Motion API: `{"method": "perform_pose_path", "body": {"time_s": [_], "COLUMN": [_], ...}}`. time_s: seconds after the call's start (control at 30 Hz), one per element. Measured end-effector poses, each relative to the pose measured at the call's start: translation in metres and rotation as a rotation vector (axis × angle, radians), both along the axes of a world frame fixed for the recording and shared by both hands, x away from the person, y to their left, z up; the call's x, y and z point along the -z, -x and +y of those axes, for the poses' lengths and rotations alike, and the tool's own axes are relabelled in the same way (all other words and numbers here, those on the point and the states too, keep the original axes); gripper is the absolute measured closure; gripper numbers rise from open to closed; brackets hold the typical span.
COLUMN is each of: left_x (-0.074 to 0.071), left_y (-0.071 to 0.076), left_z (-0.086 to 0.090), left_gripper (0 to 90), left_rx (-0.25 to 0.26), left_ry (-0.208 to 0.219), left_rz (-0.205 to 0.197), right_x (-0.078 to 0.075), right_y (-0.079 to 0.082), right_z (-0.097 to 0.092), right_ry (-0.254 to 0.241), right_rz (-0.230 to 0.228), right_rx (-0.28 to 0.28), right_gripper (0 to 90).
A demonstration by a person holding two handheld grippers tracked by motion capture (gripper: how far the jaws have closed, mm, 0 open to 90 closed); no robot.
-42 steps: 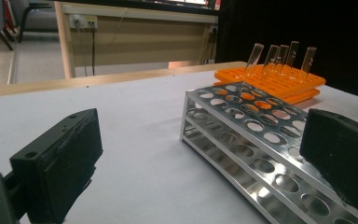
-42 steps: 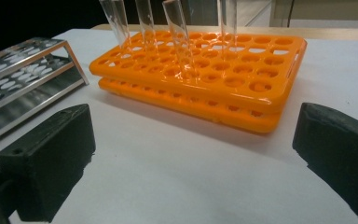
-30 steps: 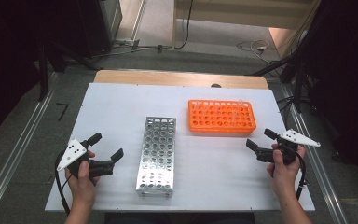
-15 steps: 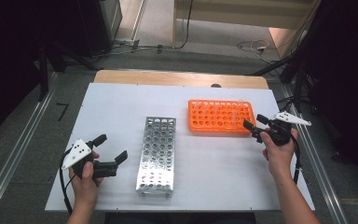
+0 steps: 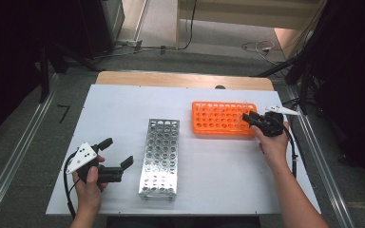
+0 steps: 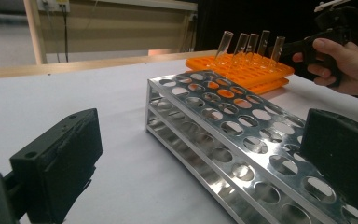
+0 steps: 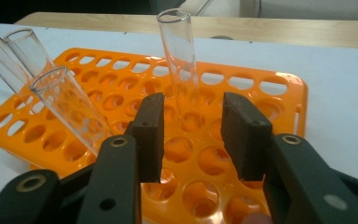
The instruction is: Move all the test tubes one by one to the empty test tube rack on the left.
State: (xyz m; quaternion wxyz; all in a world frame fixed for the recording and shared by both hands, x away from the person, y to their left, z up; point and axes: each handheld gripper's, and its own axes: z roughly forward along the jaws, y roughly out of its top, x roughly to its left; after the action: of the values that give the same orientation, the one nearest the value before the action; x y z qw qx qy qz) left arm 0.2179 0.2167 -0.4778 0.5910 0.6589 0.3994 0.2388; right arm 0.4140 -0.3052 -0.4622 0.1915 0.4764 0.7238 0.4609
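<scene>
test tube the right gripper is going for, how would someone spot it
Find the orange rack at the table's far right. At its right end stand a few clear glass tubes. The test tube is the upright one framed by the right gripper; its neighbours lean away.

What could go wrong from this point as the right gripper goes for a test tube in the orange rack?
The right gripper has just been closing its jaws, with the upright test tube beyond the pads, not between them: it may shut on nothing. The leaning test tubes stand close beside it in the orange rack and could get knocked.
</scene>
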Motion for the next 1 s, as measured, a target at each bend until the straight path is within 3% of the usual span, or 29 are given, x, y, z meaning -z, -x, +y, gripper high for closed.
{"method": "perform_pose_path", "body": {"time_s": [0.4,0.6,0.83,1.0], "left_x": [0.000,-0.001,-0.001,-0.001], "left_y": [0.001,0.002,0.002,0.002], "left_z": [-0.004,-0.004,-0.003,-0.005], "left_gripper": [0.0,0.0,0.0,0.0], "left_rx": [0.012,-0.005,-0.004,-0.003], "left_ry": [-0.022,-0.031,-0.029,-0.035], "left_rz": [0.000,-0.008,-0.006,-0.005], "right_x": [0.008,0.011,0.013,0.007], "right_y": [-0.015,-0.017,-0.018,-0.017], "right_z": [0.014,0.020,0.021,0.020], "right_ry": [0.020,0.058,0.087,0.067], "right_rz": [0.025,-0.013,-0.044,-0.064], "right_rx": [0.017,0.026,0.030,0.035], "right_gripper": [64.7,65.5,73.3,73.7]}}
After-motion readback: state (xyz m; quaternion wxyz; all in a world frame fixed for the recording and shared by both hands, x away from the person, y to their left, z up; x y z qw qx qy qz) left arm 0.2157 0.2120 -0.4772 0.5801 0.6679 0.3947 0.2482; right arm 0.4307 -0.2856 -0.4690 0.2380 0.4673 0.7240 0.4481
